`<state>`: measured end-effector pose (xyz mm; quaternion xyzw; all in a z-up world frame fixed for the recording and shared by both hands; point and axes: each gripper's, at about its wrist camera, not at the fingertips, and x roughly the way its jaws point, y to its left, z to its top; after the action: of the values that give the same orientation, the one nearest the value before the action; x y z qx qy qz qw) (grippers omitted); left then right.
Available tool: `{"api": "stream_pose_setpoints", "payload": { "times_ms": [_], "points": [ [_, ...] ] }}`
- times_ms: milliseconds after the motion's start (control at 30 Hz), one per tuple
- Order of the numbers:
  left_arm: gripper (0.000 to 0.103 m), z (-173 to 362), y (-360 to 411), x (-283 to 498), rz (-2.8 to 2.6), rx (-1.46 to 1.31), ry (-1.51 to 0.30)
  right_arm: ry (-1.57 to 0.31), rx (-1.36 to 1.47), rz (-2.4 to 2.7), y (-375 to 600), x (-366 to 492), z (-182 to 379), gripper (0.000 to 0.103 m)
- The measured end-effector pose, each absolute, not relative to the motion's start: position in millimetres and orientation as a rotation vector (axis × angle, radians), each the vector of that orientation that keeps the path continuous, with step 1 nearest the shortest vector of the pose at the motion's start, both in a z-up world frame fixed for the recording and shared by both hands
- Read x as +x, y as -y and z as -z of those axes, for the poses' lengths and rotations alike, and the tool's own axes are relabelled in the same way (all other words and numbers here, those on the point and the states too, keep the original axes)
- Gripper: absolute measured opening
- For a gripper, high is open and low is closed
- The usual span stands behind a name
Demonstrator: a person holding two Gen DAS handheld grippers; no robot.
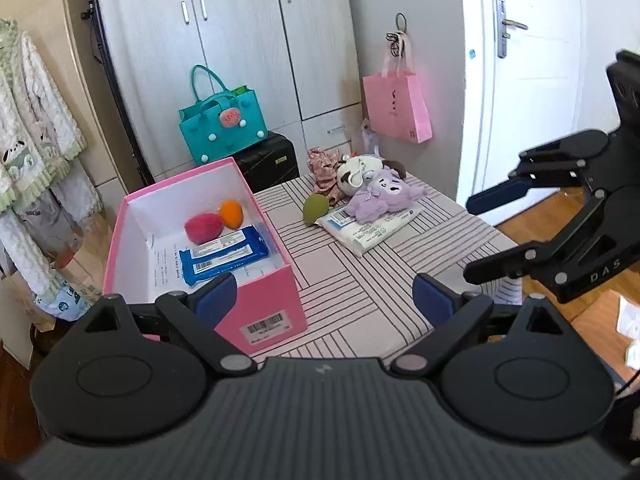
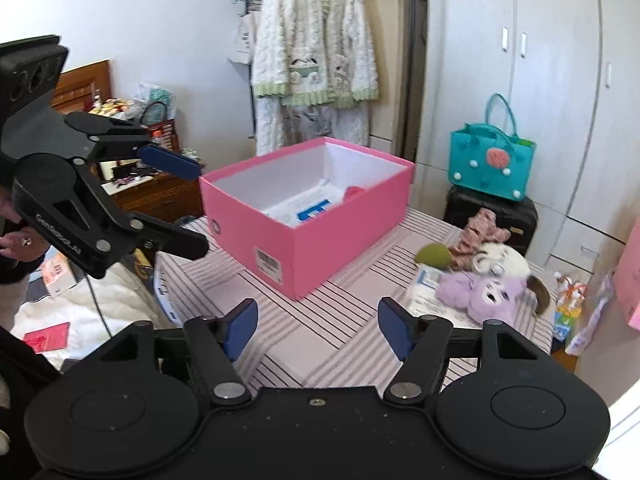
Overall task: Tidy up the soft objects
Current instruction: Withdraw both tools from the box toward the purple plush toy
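A pink box [image 1: 276, 304] [image 2: 332, 240] stands on the striped table and holds a red soft egg [image 1: 203, 228], an orange one [image 1: 231, 213] and a blue wipes pack [image 1: 224, 254]. On the table beyond lie a green soft egg [image 1: 315, 209] [image 2: 433, 256], a white wipes pack [image 1: 370, 230], a purple plush [image 1: 380, 196] [image 2: 480, 292], a white plush [image 1: 354, 172] [image 2: 500, 262] and a pink floral cloth [image 1: 324, 162] [image 2: 480, 232]. My left gripper [image 1: 324, 300] [image 2: 188, 208] is open and empty near the box's front corner. My right gripper [image 2: 316, 328] [image 1: 476, 236] is open and empty above the table's front.
The striped table [image 1: 360, 292] [image 2: 320, 340] has free room in front. A teal bag [image 1: 222, 120] sits on a black suitcase [image 1: 268, 160] behind. A pink bag [image 1: 398, 104] hangs on the wardrobe. A robe [image 2: 316, 52] hangs behind the box.
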<state>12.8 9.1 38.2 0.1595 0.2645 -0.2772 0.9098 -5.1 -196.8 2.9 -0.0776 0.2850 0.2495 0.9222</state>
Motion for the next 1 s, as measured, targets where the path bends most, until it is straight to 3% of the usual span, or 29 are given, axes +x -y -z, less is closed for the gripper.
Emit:
{"api": "stream_pose_setpoints", "payload": {
  "times_ms": [233, 367, 667, 733, 1000],
  "points": [
    [0.098, -21, 6, 27, 0.556, 0.289, -0.513, -0.582, -0.137, -0.478, 215, 2, 21, 0.075],
    [0.098, -11, 19, 40, 0.58, 0.232, -0.536, -0.552, -0.125, -0.468, 226, 11, 30, 0.087],
    [0.099, 3, 50, 74, 0.62, 0.13, -0.547, -0.45, -0.077, -0.434, 260, 34, 44, 0.087],
    [0.103, 4, 58, 80, 0.61, 0.125, -0.532, -0.437, -0.082, -0.389, 266, 40, 50, 0.088],
    [0.103, 20, 102, 111, 0.642, 0.103, -0.582, -0.505, -0.143, -0.24, 282, 80, 85, 0.09]
  ]
}}
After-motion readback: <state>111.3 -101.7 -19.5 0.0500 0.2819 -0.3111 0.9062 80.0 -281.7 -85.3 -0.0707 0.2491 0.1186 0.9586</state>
